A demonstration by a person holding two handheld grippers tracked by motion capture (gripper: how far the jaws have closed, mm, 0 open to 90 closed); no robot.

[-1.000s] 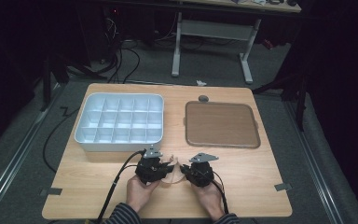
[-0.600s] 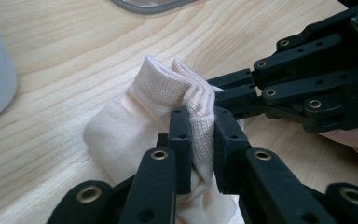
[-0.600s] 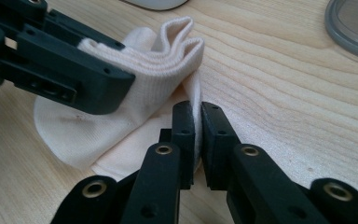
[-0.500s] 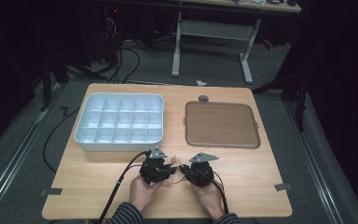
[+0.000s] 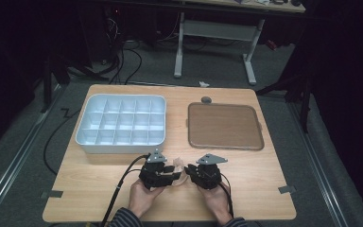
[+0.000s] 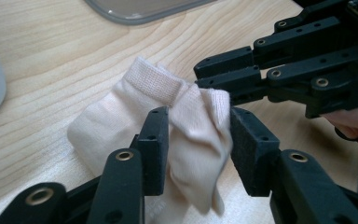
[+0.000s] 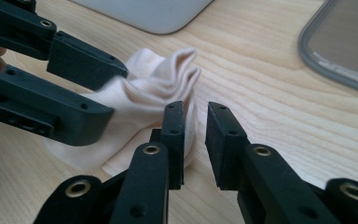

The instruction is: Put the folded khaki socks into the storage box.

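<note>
A pale peach sock (image 5: 178, 163) lies bunched on the wooden table between my two grippers. In the left gripper view the sock (image 6: 121, 116) rises between the jaws of my left gripper (image 6: 198, 116), which have just been opening; the cloth hangs loose between the pads, which do not press on it. My right gripper (image 6: 214, 84) reaches in from the right at the sock's edge. In the right gripper view its jaws (image 7: 196, 109) have just been opening too, a narrow gap apart, the sock (image 7: 154, 88) beside the left pad. A person's hands hold both grippers (image 5: 176, 172) (image 5: 189, 172) near the front edge.
A white tray with several compartments (image 5: 120, 142) stands at the back left. A brown flat tray (image 5: 224, 125) lies at the back right, with a small grey disc (image 5: 206, 100) behind it. Cables trail from the grippers over the front edge.
Both hands have kept their place at the sock. The jaws of both grippers stand a little wider apart than before.
</note>
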